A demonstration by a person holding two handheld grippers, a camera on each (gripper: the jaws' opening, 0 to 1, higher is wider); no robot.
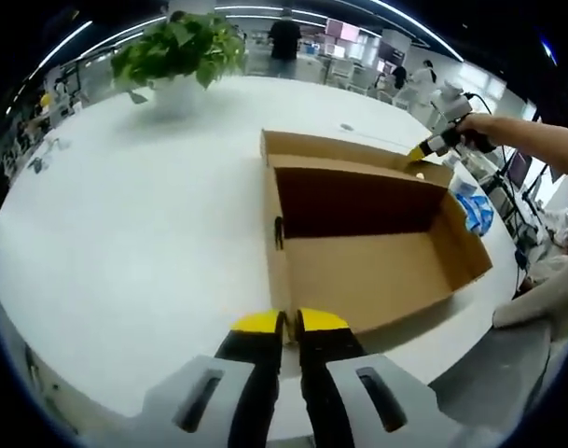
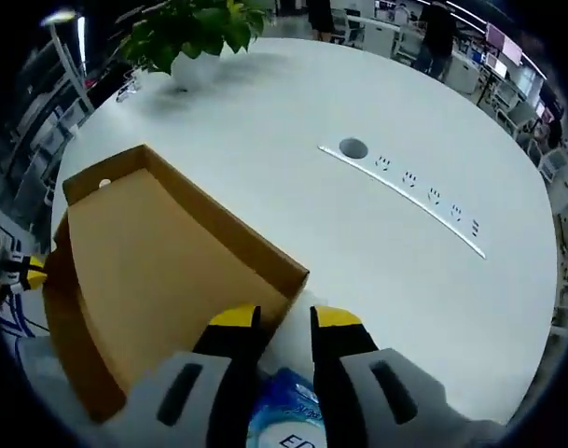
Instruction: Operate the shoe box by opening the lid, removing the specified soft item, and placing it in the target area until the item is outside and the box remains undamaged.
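Observation:
The brown cardboard shoe box (image 1: 377, 271) lies open on the white table (image 1: 125, 233), and its inside looks bare. My left gripper (image 1: 290, 322) is at the box's near corner, jaws shut on the wall edge. My right gripper (image 1: 422, 154), held by a person's hand, is at the far right corner. In the right gripper view the box (image 2: 144, 271) fills the left side, and my right gripper (image 2: 285, 317) stands open just behind its corner. A blue and white soft pack (image 2: 284, 420) lies under those jaws, outside the box, and appears as the blue pack (image 1: 475, 210) beside the box's right wall.
A potted green plant (image 1: 179, 51) stands at the table's far side. A cable hole and a socket strip (image 2: 405, 191) sit in the tabletop right of the box. People and desks fill the background. The table edge is near on the right.

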